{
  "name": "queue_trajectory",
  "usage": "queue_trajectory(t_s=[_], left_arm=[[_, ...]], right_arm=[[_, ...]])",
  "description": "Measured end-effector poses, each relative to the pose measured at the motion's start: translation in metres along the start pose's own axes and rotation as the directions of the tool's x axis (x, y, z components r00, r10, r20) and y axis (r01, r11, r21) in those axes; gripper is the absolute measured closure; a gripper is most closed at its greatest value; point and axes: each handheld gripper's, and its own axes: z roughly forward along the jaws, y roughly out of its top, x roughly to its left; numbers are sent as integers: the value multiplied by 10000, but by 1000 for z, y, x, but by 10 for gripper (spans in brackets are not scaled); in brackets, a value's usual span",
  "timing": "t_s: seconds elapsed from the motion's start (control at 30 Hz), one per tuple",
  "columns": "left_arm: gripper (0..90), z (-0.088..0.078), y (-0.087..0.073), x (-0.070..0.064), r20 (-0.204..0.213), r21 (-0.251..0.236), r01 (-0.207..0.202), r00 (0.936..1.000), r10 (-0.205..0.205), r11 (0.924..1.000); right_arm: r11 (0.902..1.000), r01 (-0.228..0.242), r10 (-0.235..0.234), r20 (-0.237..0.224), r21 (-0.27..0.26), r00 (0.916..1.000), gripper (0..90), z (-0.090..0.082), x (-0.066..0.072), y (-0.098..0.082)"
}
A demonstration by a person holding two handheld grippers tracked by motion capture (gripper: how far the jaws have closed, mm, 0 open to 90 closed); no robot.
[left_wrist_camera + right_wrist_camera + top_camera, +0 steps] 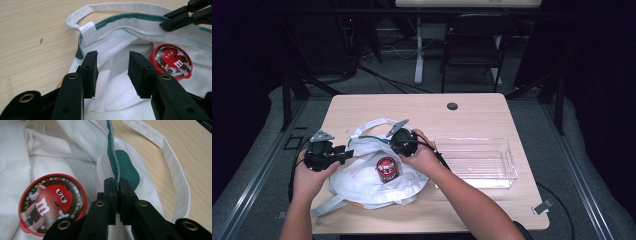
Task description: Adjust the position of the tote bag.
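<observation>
The right gripper (pixel 116 195) reaches in level and pinches the white bag's (pixel 50 157) green-trimmed rim, while the left gripper (pixel 112 72) hovers with jaws apart over the cloth.

Dark room, grey floor (pixel 402 70), black chair (pixel 472 45)

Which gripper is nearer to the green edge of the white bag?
Right. The right gripper is shut on the green edge of the white bag; the left gripper hovers open over white cloth, apart from it.

Black left gripper (pixel 343 154) with brass-ringed holes, grey three-cornered plates, trailing black cables, bare forearms
</observation>
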Motion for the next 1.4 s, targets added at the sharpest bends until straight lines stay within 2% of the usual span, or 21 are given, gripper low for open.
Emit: queue_trajectory(t_s=[0.07,0.27,0.57,0.83,1.07,1.2,1.4], left_arm=[[593,0,-1,1,-11,-44,62,10000,-63,10000],[596,-1,-1,2,-18,-2,44,10000,-44,10000],[596,-1,-1,2,-53,-13,51,10000,-51,10000],[593,-1,-1,2,-70,-24,86,9999,-86,10000],[589,-2,-1,4,-87,-78,102,9999,-103,9999],[585,-4,-1,5,-104,-186,108,9999,-110,9998],[583,-6,-1,6,-69,-263,201,9998,-203,9995]], right_arm=[[9998,-11,8,174,181,9998,871,2,-2,-1],[9988,-376,372,127,309,9992,872,8,-9,-3],[9975,-460,449,205,528,9988,873,14,-12,-4],[9956,-806,806,7,470,9967,870,16,-16,-5],[9955,-826,827,-11,473,9966,863,18,-16,-6],[9960,-774,776,-30,448,9970,819,15,-17,-5],[9958,-916,916,-70,3,9958,705,4,-16,-3]])
